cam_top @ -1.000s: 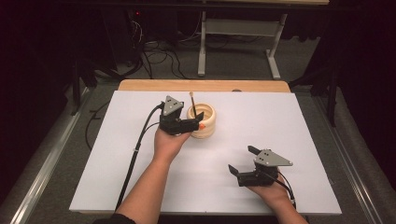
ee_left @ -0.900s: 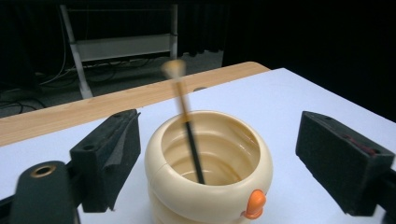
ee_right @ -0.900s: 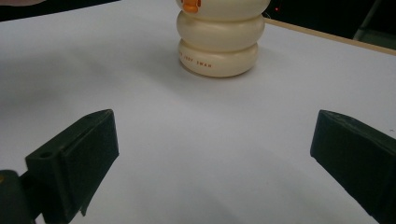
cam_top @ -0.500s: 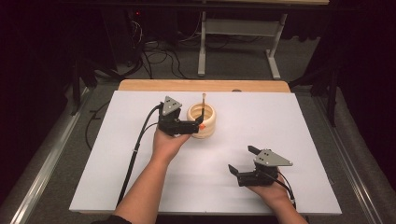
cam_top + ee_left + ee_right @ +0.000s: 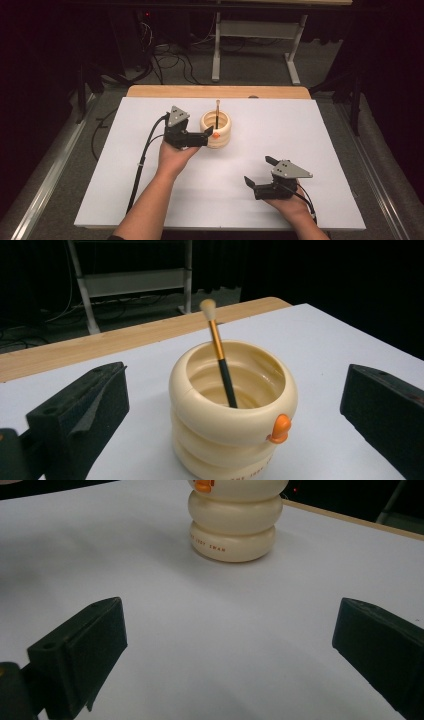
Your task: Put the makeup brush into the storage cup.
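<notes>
brush (image 5: 220,352) now stands steeper in the cream cup (image 5: 216,129), centre of the high view, leaning less left than a second ago | left gripper (image 5: 205,136) beside cup, jaws apart, holding nothing | right gripper (image 5: 259,176) lower right, jaws apart, idle | brush looks placed

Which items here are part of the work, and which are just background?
In use: cream ribbed plastic holder; black-handled makeup brush with gold ferrule standing in it; left gripper, open beside the holder; right gripper, open.

Background: white table; wooden board; floor cables.
</notes>
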### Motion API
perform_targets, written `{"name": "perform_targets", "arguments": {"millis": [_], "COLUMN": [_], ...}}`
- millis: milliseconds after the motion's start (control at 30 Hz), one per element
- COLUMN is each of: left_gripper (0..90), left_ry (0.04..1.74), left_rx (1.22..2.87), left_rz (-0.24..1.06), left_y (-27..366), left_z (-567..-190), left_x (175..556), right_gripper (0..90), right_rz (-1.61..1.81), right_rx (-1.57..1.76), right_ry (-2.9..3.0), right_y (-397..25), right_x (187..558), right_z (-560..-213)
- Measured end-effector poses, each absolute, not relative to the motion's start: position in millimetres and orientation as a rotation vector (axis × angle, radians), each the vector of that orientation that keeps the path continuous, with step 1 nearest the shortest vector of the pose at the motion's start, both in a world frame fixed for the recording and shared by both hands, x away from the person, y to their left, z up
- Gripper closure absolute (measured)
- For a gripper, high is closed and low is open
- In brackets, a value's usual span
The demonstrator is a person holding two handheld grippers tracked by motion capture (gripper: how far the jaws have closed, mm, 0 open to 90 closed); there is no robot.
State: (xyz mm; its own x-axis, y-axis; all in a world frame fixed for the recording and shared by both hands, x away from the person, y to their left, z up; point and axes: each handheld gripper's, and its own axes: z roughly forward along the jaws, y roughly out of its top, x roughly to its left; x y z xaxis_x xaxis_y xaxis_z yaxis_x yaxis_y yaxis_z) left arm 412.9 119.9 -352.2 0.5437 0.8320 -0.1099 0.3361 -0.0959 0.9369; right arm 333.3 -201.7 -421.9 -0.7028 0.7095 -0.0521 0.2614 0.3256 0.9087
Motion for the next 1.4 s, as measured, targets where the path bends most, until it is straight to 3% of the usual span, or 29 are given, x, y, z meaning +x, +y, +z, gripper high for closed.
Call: {"name": "perform_targets", "arguments": {"millis": [1400], "left_gripper": [0.7], "left_ry": [0.988], "left_rx": [1.713], "left_rz": [0.558], "left_y": [176], "left_z": [-383], "left_x": [338], "right_gripper": [2.7], "right_rz": [1.346], "right_rx": [0.856], "right_ry": [2.149], "right_y": [-200], "right_x": [332], "right_z": [-422]}}
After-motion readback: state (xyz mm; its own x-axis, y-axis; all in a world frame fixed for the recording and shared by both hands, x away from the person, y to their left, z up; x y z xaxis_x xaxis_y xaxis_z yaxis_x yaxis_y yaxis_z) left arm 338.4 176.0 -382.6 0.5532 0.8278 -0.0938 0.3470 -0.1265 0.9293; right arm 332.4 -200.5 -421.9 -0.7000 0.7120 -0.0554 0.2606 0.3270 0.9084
